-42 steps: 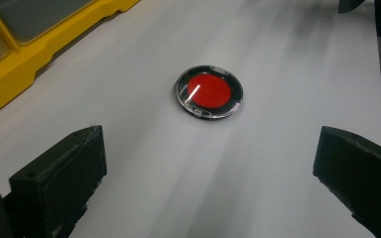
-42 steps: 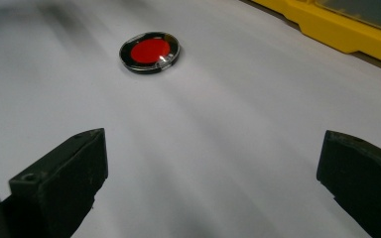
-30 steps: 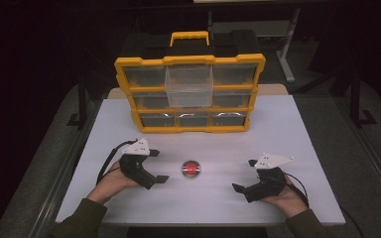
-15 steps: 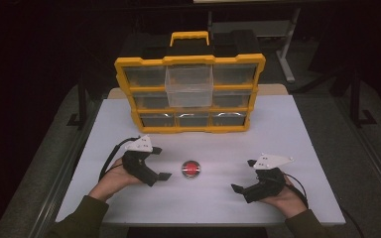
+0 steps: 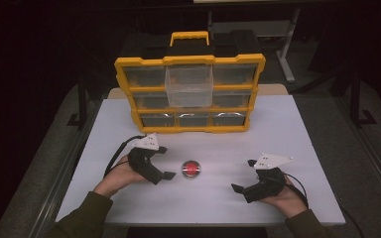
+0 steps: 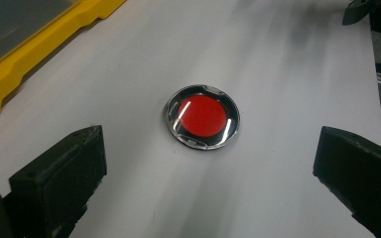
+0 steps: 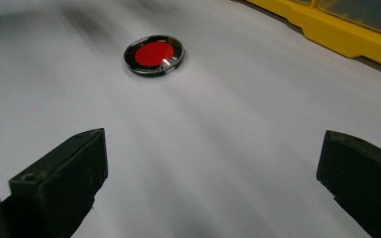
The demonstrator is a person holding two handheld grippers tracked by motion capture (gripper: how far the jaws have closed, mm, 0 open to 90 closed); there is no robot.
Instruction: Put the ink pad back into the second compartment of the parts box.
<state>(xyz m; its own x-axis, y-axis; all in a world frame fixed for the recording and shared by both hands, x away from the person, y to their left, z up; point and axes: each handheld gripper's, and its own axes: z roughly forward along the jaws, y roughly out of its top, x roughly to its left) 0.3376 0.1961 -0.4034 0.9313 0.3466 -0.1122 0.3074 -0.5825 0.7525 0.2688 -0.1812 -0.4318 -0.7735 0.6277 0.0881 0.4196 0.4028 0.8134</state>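
High view: white bench (image 5: 287,124). Yellow organizer (image 5: 190,94) at the far middle, clear drawer (image 5: 189,85) of the top row pulled out. Round red disc (image 5: 191,168) flat on the bench, near the front, between both grippers. Left gripper (image 5: 164,163) just left of the disc, close beside it but not touching, jaws spread. Right gripper (image 5: 244,176) well apart from the disc, to its right, jaws spread. Hand at each gripper, sleeves at the bottom edge.

Left gripper view: disc (image 6: 203,116) centred ahead of the wide jaws, lying flat, red centre inside a shiny dark rim. Corner of the organizer (image 6: 34,37) at upper left. Left gripper (image 6: 208,168) empty.

Right gripper view: disc (image 7: 154,54) farther off, upper left, flat on the bench. Organizer base (image 7: 337,29) at upper right. Right gripper (image 7: 213,168) wide, empty.
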